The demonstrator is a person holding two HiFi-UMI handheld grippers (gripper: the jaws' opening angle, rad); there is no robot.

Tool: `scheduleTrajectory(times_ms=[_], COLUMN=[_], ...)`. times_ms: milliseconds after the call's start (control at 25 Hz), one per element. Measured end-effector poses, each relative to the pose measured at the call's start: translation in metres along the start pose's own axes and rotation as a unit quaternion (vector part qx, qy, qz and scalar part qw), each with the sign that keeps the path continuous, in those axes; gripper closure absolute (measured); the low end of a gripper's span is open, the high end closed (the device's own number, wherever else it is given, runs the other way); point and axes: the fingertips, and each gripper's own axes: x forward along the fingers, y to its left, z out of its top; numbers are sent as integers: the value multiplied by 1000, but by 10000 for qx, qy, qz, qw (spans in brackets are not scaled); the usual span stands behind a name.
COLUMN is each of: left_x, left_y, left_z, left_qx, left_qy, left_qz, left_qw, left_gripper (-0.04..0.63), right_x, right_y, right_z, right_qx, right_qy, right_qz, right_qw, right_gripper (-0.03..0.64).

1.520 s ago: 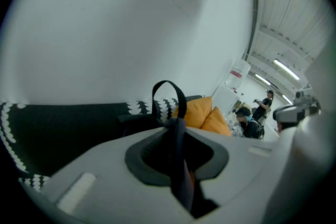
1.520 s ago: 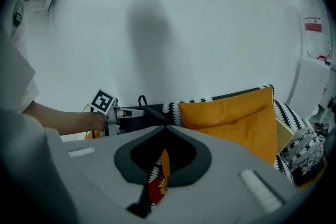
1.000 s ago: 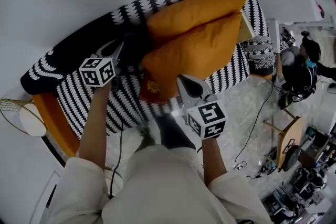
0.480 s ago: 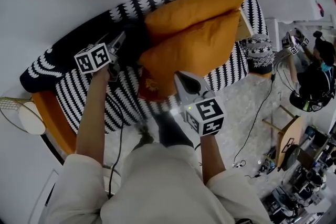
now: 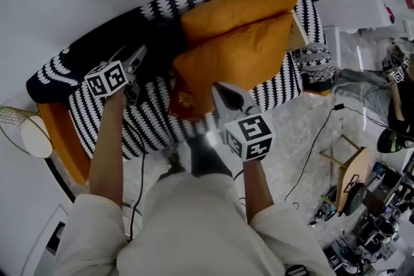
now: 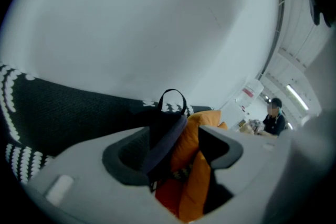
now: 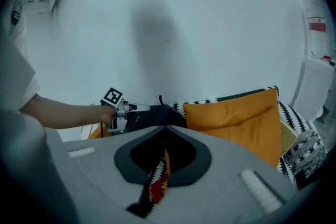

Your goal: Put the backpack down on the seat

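Observation:
The dark backpack [image 5: 160, 42] rests on the black-and-white sofa seat [image 5: 97, 119], leaning on the backrest beside the orange cushions [image 5: 239, 55]. In the left gripper view the backpack [image 6: 164, 126] stands upright just beyond the jaws, top loop up. One dark strap [image 6: 167, 139] hangs in the gap between them. My left gripper [image 5: 138, 56] [image 6: 174, 143] is opening, its jaws wide apart, and the pads do not press on the strap. My right gripper [image 5: 220, 92] [image 7: 165, 127] is shut and empty, held over the sofa's front edge.
A red cushion [image 5: 184, 103] lies under the orange ones. A round white lamp [image 5: 35, 136] stands left of the sofa. Cables [image 5: 314, 148] run over the marble floor, with a wooden stool [image 5: 352, 171] and clutter at right. Another person's sleeve [image 5: 401, 74] shows at the far right.
The left gripper's jaws have opened and it has drawn back to the left, leaving the backpack on the seat. The right gripper barely shifted. The person at right moved away.

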Motion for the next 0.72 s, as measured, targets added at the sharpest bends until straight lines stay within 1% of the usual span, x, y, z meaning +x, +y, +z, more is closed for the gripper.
scheduleTrajectory(times_ms=[120,240,280,400,520,600,640,720], left_x=[-22,-50,-60,-91,-119,-136,-144,-163], left_y=[-10,-27,-35,-56,-81,-98,-105,-112], left_z=[-5,-10,-12,-17,-21,-25,-27,-30], left_qx=[-36,105,172,344,490,662,785,1117], left_qy=[-198,-390,-444,-656,-838,-915,-943,-960], left_qz=[-111,-249,-317,-609,-965,-1126,-1133,-913], left_qw=[9997,9989,9984,9954,9906,9872,9860,9849], left_gripper=[304,308,322,351,368,395,409,446], right_x=[-11,-27,-33,-50,-69,-82,-89,-101], right_y=[8,20,25,38,49,57,62,72], right_z=[4,3,2,-1,-2,0,2,5], right_qx=[-38,-64,-75,-93,-145,-231,-281,-351], right_qy=[-110,-203,-228,-338,-452,-541,-597,-721], right_qz=[-7,-17,-35,-101,-156,-186,-202,-231], right_qw=[9999,9998,9997,9993,9987,9981,9976,9965], right_gripper=[611,611,612,612,611,612,611,611])
